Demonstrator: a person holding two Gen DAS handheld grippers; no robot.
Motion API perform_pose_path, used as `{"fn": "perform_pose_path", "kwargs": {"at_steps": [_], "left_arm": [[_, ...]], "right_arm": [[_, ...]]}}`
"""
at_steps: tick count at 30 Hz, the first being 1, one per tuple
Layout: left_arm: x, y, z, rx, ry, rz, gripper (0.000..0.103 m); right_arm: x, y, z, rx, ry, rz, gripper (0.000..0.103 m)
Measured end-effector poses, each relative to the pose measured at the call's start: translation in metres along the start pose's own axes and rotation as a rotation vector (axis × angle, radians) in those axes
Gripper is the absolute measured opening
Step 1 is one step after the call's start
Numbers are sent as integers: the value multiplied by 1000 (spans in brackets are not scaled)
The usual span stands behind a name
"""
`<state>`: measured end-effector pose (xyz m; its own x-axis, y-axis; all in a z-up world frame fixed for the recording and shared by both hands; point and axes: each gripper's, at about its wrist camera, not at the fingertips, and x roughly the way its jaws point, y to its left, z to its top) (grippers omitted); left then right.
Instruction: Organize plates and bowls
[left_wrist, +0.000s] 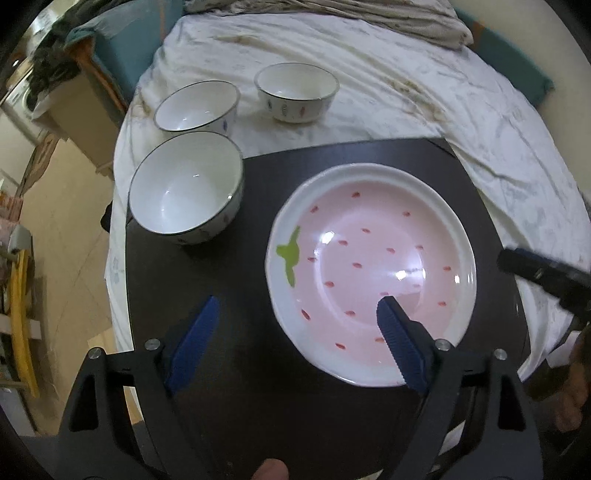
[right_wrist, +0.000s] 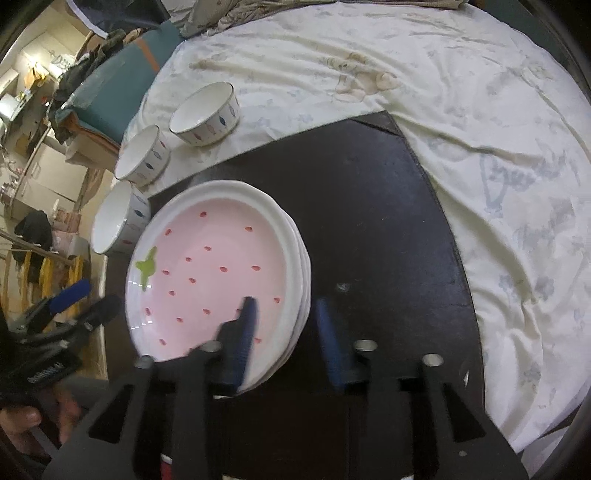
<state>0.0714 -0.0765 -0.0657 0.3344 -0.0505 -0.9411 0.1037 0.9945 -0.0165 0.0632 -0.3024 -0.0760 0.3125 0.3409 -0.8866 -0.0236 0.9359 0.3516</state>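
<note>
The pink plate (left_wrist: 369, 273), speckled with red dashes and marked with a green leaf, tops a stack of white-rimmed plates (right_wrist: 301, 266) on a dark table (left_wrist: 221, 406). From the left wrist view it lies just ahead and to the right of the left tool (left_wrist: 299, 314). That tool's blue fingers (left_wrist: 195, 339) stand spread wide, one over bare table and the other over the plate's near rim, gripping nothing. The right tool (right_wrist: 286, 306) hangs over the stack's right edge: its left finger sits above the pink face and its right finger over the table beside the stack. Its jaws are part way open, straddle the rim, and do not press on it.

Beyond the left tool, up and to its left, a white bowl (left_wrist: 186, 184) with a dark rim stands at the table's far corner, close beside the plates. Farther ahead two more bowls of the same kind, one (left_wrist: 197, 107) and another (left_wrist: 297, 92), sit on a rumpled, stained white sheet (left_wrist: 443, 110) covering a bed that runs behind and to the right of the table. A crumpled beige blanket (left_wrist: 332, 14) lies at the bed's far end.

To the left the floor is pale tile (left_wrist: 74, 240); there are a teal-covered piece of furniture heaped with dark clothing (right_wrist: 107, 85) and a yellow frame (left_wrist: 22, 325).
</note>
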Motion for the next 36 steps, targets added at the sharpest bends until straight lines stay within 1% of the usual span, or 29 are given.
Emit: {"fn": "perform_pose_path", "kwargs": {"at_steps": [2,3,4,7,8,9,10,12,14,15,16,17,18,22,24,28,31,33,36], "left_arm": [[-3,-6,0,32,-17,2,90],[-6,-8,0,45,-33,-4,98],[-8,-9,0,51,-46,-7,103],[-19,-7,3,37,-102,-12,103],[-23,-5,4,28,-117,-9,103],[-26,-4,7,20,-129,-4,103],[-28,-1,9,6,-144,-3,103],[-34,7,14,-25,-165,-17,103],[-36,15,20,-50,-164,-53,103],[-35,19,24,-61,-136,-79,103],[-33,19,26,-57,-110,-84,103],[-31,19,29,-47,-84,-73,103],[-31,19,32,-41,-79,-56,103],[-37,28,44,-53,-93,-35,103],[-40,36,49,-54,-105,-11,103],[-42,56,59,-76,-112,15,103],[-39,73,65,-107,-111,20,103],[-36,83,70,-117,-112,23,103],[-26,95,78,-114,-85,-8,103]], "right_arm": [[-11,4,0,3,-26,8,50],[-17,6,1,7,-42,13,55],[-22,7,1,10,-58,21,62],[-32,11,4,3,-93,17,74],[-34,11,3,0,-101,16,77],[-35,11,3,-4,-108,13,83],[-36,12,3,-7,-115,9,92],[-38,11,2,-6,-141,2,103],[-45,12,1,-13,-187,-16,103],[-49,14,1,-20,-216,-32,103],[-49,14,2,-25,-227,-50,103],[-51,19,5,-31,-230,-73,103],[-51,22,7,-37,-231,-76,103],[-52,38,20,-60,-249,-69,103],[-49,41,26,-47,-242,-75,103],[-43,47,39,-30,-223,-50,103],[-38,54,49,-28,-213,-54,103],[-32,57,56,-26,-201,-34,103],[-19,60,65,-6,-169,-21,103]]}}
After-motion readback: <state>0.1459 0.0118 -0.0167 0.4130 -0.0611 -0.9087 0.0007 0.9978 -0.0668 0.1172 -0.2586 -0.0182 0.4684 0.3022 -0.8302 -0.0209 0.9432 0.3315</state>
